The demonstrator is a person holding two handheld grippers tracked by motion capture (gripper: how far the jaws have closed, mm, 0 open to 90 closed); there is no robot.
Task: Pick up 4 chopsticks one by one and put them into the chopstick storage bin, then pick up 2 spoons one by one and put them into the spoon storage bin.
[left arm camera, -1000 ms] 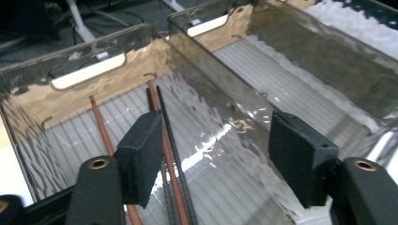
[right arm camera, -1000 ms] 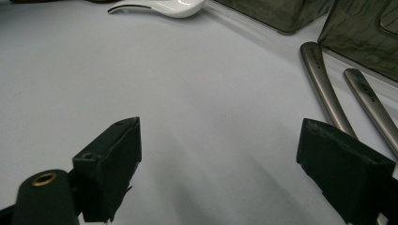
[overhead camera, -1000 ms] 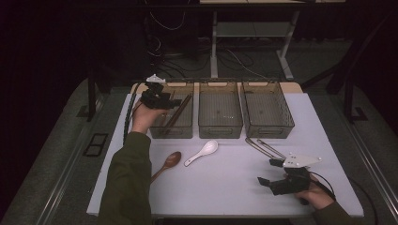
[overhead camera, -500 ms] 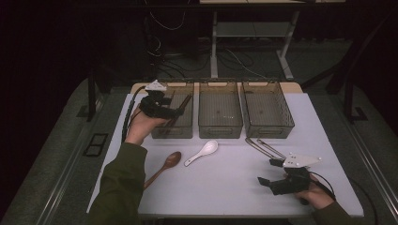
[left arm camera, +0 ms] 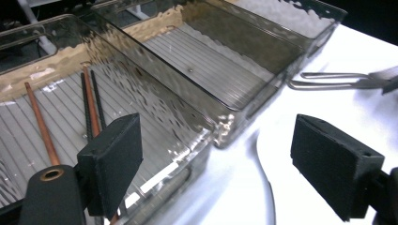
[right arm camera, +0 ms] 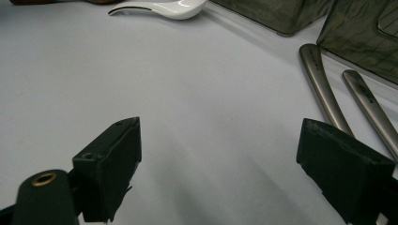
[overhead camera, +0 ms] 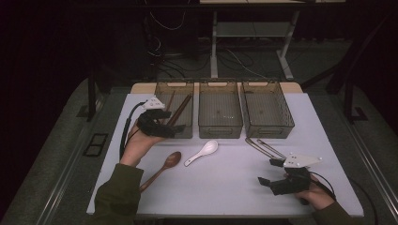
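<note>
Three smoky clear bins stand in a row at the back of the white table (overhead camera: pixel 225 192). The left bin (overhead camera: pixel 174 84) holds dark and brown chopsticks (overhead camera: pixel 181 108) (left arm camera: pixel 91 105). My left gripper (overhead camera: pixel 174 131) (left arm camera: pixel 220 164) hovers open at that bin's near right corner with nothing between its pads. A wooden spoon (overhead camera: pixel 165 165) and a white ceramic spoon (overhead camera: pixel 202 152) (right arm camera: pixel 164 7) lie in front of the bins. Metal tongs (overhead camera: pixel 263 146) (right arm camera: pixel 324 89) (left arm camera: pixel 328 79) lie further right. My right gripper (overhead camera: pixel 269 171) (right arm camera: pixel 225 173) rests open and empty near the tongs.
The middle bin (overhead camera: pixel 219 130) (left arm camera: pixel 211 65) and right bin (overhead camera: pixel 270 132) look empty. A black cable (overhead camera: pixel 126 131) trails from the left gripper along the table's left side. Bare table lies between the two grippers.
My left gripper has drawn back from over the left bin toward its near edge. The right gripper has stayed where it was.
</note>
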